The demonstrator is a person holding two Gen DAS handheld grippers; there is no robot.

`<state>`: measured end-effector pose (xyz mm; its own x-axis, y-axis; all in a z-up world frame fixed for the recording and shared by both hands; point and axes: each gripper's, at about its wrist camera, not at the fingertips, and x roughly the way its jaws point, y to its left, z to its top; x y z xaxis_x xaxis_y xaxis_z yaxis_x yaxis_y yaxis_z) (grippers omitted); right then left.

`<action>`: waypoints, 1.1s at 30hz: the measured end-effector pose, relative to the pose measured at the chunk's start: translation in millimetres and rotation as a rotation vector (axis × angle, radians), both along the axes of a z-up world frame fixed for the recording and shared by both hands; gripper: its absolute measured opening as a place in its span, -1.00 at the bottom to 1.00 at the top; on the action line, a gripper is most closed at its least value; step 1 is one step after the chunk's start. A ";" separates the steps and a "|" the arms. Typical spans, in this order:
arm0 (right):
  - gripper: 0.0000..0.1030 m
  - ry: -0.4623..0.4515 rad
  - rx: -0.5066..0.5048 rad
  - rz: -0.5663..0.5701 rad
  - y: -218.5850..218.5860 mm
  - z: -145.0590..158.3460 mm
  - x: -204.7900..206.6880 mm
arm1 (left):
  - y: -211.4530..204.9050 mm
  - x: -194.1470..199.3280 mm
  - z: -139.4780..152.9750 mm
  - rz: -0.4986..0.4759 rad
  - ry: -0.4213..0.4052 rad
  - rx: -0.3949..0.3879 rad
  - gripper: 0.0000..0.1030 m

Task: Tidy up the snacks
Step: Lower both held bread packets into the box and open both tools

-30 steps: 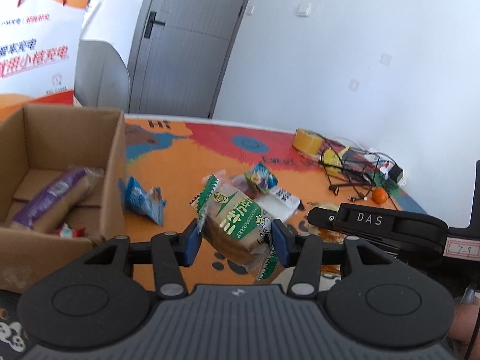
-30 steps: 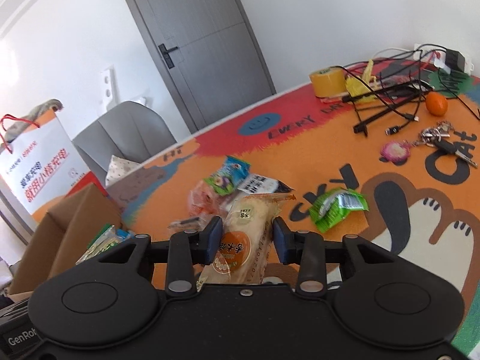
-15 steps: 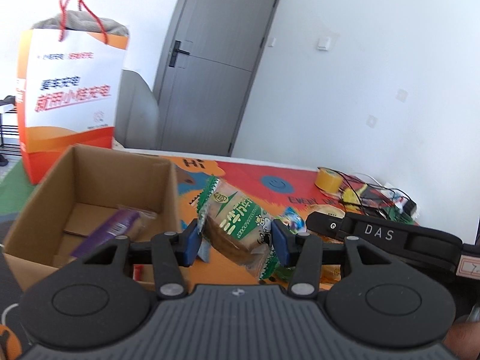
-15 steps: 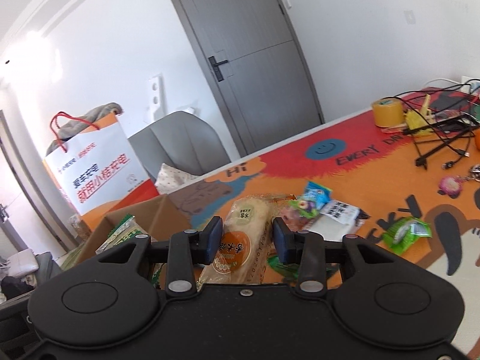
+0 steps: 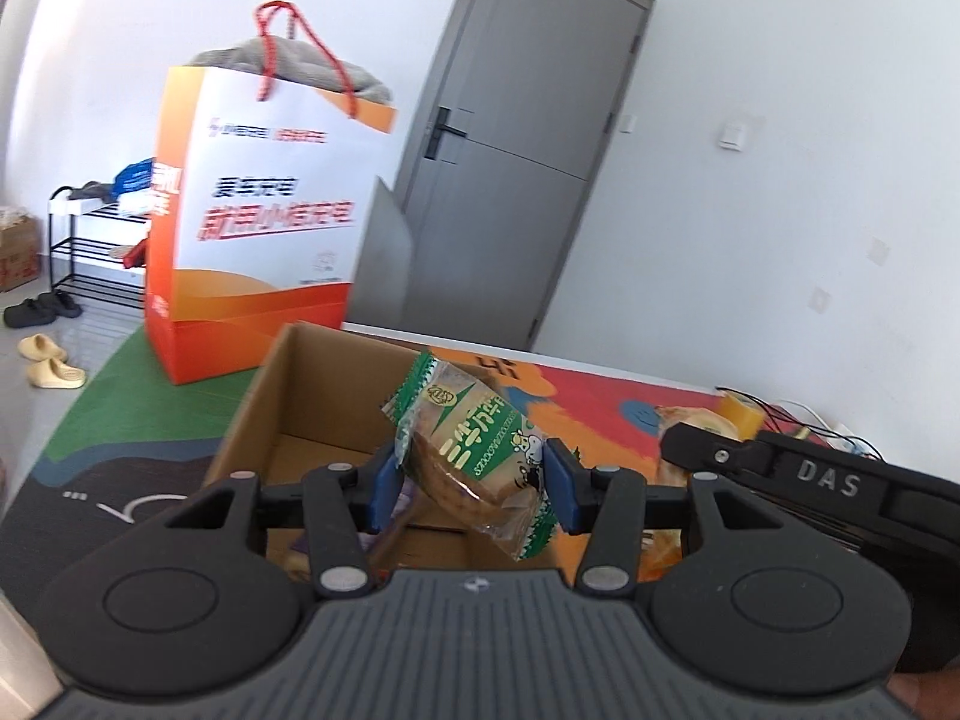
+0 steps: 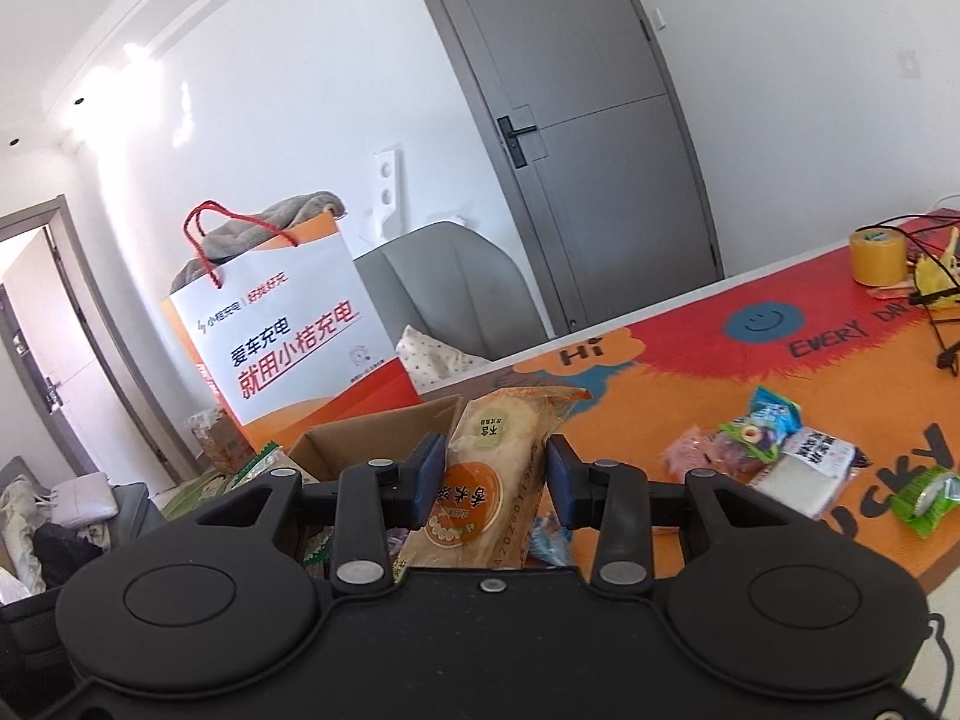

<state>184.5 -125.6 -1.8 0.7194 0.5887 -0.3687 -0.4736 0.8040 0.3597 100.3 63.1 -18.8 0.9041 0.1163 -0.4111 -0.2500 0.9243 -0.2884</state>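
Note:
My left gripper (image 5: 474, 477) is shut on a green-and-white wrapped bread packet (image 5: 474, 450), held tilted in the air over the open cardboard box (image 5: 282, 396). A purple snack lies in the box, mostly hidden behind the gripper. My right gripper (image 6: 495, 474) is shut on an orange-labelled bread packet (image 6: 492, 468), held upright just in front of the box's near corner (image 6: 372, 432). The right gripper's black body (image 5: 798, 474) shows at the right of the left wrist view. Several loose snack packets (image 6: 774, 450) lie on the orange mat (image 6: 690, 372).
A tall orange-and-white paper bag (image 5: 258, 228) stands behind the box, with a grey chair (image 6: 444, 288) beside it. A tape roll (image 6: 876, 255) and cables (image 6: 936, 300) lie at the mat's far right. A green packet (image 6: 924, 495) sits near the right edge.
Both grippers have swung left and risen with their packets, from over the mat's snack pile to the cardboard box. The grips have not changed.

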 end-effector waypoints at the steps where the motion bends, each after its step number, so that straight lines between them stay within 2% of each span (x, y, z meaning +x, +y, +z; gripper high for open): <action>1: -0.27 -0.002 0.001 0.006 2.7 0.6 0.3 | 4.1 0.0 -0.2 0.009 0.002 -0.002 -0.05; 9: -0.26 -0.012 0.000 0.045 28.1 3.2 4.4 | 29.2 0.3 -6.2 0.072 0.014 -0.018 -0.04; 14: -0.26 -0.011 -0.007 0.074 45.7 1.7 8.7 | 39.8 -1.1 -8.9 0.101 0.023 -0.044 0.21; 21: -0.22 -0.001 -0.010 0.110 64.5 -2.0 17.0 | 50.1 -11.2 -7.2 0.146 0.017 -0.051 0.40; 22: -0.18 -0.003 -0.008 0.114 65.9 -2.1 17.2 | 51.3 -12.7 -6.7 0.150 0.013 -0.049 0.42; 24: 0.15 -0.003 -0.004 0.106 67.3 -2.6 17.6 | 52.9 -13.8 -6.2 0.162 0.014 -0.041 0.52; 28: 0.30 0.003 -0.003 0.090 64.3 -2.5 17.3 | 54.4 -13.6 -7.4 0.184 0.021 -0.029 0.66; 30: 0.52 0.004 -0.005 0.079 59.6 -1.9 16.1 | 54.3 -12.9 -8.1 0.188 0.026 -0.035 0.70; 33: 0.69 0.003 -0.001 0.043 48.6 -1.1 14.4 | 51.2 -12.3 -8.2 0.188 0.033 -0.032 0.82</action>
<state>198.9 -77.0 -2.9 0.6926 0.6185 -0.3713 -0.5065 0.7834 0.3601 88.0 114.3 -27.1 0.8537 0.2681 -0.4464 -0.4272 0.8508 -0.3061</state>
